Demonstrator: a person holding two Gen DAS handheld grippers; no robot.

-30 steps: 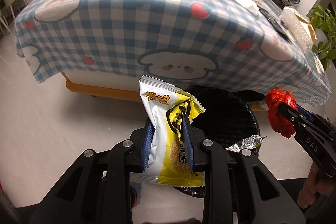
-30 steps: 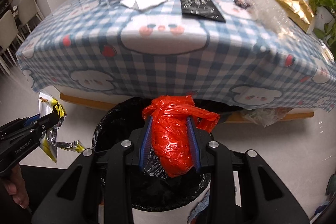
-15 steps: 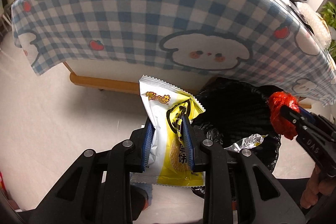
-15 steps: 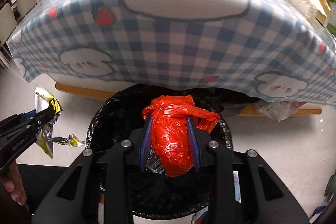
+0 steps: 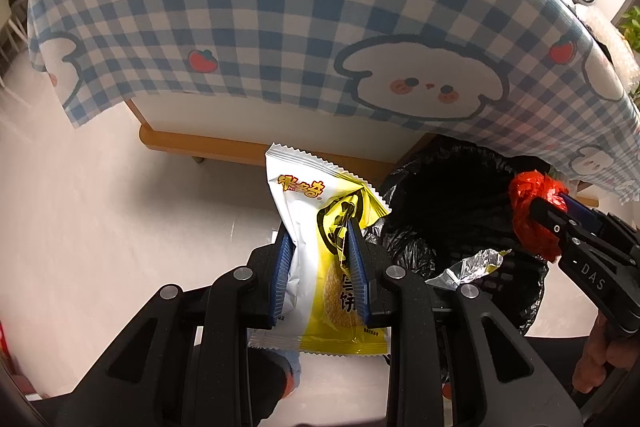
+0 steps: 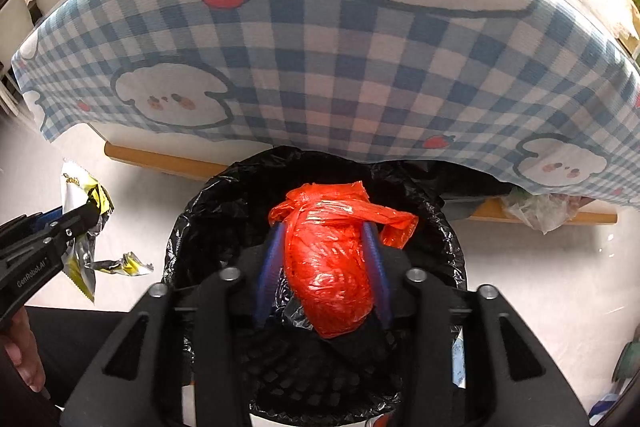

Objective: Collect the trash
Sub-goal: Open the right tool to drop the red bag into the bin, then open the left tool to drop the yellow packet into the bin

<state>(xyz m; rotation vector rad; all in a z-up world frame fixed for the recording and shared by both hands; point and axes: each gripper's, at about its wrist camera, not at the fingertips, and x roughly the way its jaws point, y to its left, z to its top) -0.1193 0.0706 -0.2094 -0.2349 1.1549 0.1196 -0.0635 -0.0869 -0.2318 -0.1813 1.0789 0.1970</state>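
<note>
- A table draped in a blue-and-white checked cloth printed with white cartoon puppies and red strawberries [image 5: 256,11] [image 6: 360,67] is filling the upper part of both wrist views, its hem hanging over a pale glossy floor [image 5: 80,211].
- A round bin lined with a crinkled black plastic bag [image 6: 224,211] [image 5: 452,211] is standing on the floor at the table's edge, partly under the overhanging cloth.
- The left gripper [image 5: 320,267] is pinching a white-and-yellow crimped snack wrapper with red lettering [image 5: 308,227] between its blue pads, its jaws standing narrow on the wrapper.
- The wrapper is sticking up past the fingertips and is hanging just left of the bin's rim, over the floor; a torn silver foil strip [image 5: 472,265] is trailing from it towards the bin.
- In the right wrist view the same left gripper [image 6: 86,211] is showing at the left edge with the wrapper [image 6: 80,259] dangling beside the bin.
- The right gripper [image 6: 326,259] is pointing steeply down over the bin's mouth with a knotted, crumpled red plastic bag [image 6: 332,259] between its blue pads.
- Its jaws have just been opening; they are standing moderately wide, and narrow gaps are showing between the pads and the red bag.
- The red bag [image 5: 532,215] is sitting directly above the black liner, inside the rim's outline.
- A person's hand [image 6: 24,355] is gripping the left tool's handle at the lower left.
</note>
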